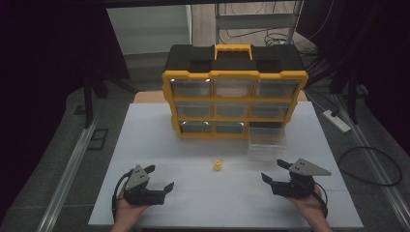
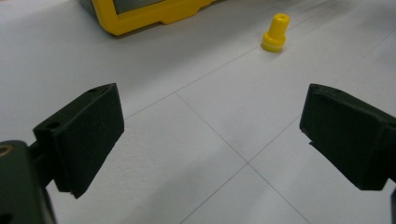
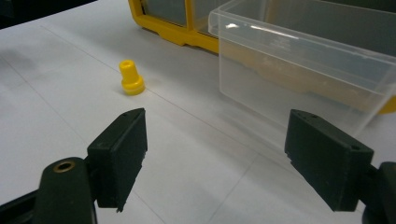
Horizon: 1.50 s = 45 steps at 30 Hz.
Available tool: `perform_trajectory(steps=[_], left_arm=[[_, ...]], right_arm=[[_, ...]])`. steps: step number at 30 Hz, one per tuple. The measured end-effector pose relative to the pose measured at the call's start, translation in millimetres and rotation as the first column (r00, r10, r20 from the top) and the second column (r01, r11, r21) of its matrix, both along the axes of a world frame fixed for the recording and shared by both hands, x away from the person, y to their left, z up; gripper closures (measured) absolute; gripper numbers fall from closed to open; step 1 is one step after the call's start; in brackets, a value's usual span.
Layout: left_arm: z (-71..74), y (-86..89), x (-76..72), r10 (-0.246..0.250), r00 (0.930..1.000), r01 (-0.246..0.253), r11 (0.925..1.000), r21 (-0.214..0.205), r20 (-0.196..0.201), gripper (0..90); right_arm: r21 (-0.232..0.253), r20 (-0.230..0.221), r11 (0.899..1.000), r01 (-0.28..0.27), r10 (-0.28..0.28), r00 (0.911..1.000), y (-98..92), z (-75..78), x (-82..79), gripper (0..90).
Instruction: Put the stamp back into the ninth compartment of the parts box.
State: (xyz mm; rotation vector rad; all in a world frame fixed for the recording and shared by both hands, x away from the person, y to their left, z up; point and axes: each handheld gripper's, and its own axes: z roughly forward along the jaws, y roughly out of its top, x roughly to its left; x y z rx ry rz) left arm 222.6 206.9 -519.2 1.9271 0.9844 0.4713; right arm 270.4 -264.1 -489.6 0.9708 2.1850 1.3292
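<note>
Small yellow plug (image 1: 218, 166) upright on white desk (image 1: 145, 135), mid-desk, between both grippers and ahead of them; left gripper (image 1: 160, 178) near front-left edge, jaws apart, empty; right gripper (image 1: 275, 169) near front-right edge, jaws apart, empty; clear drawer (image 1: 267, 147) pulled out of yellow organiser (image 1: 234, 104), just ahead of right gripper.

Bare white surface (image 1: 203, 203) lies between the left gripper (image 1: 159, 177) and right gripper (image 1: 272, 170), both with jaws spread. A small yellow plug (image 1: 218, 166) stands alone ahead of them. Farther back, the organiser (image 1: 235, 99) blocks the way, its clear drawer (image 1: 266, 145) pulled out near the right gripper.
</note>
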Motion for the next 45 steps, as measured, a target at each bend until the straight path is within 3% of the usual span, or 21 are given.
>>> perform_trajectory(steps=[8, 25, 45], left_arm=[[-1.4, -1.0, 0.8, -0.004, 1.0, 0.004, 0.9999, 0.009, -0.004, 6.7], [-2.2, -1.5, 1.4, 0.004, 1.0, -0.004, 0.9999, 0.015, -0.005, 7.0], [-3.4, -3.4, 1.7, -0.008, 0.9999, 0.008, 0.9996, 0.027, -0.007, 7.2]], right_arm=[[-0.001, 0.022, 0.999, -0.041, 0.041, 0.9989, 15.9, 7.9, 6.0, 22.4], [-0.009, 0.005, 0.996, -0.091, 0.091, 0.9959, 38.1, 11.3, 15.5, 22.6], [-0.006, 0.015, 0.985, -0.171, 0.171, 0.9852, 75.0, 16.8, 21.6, 22.8]])
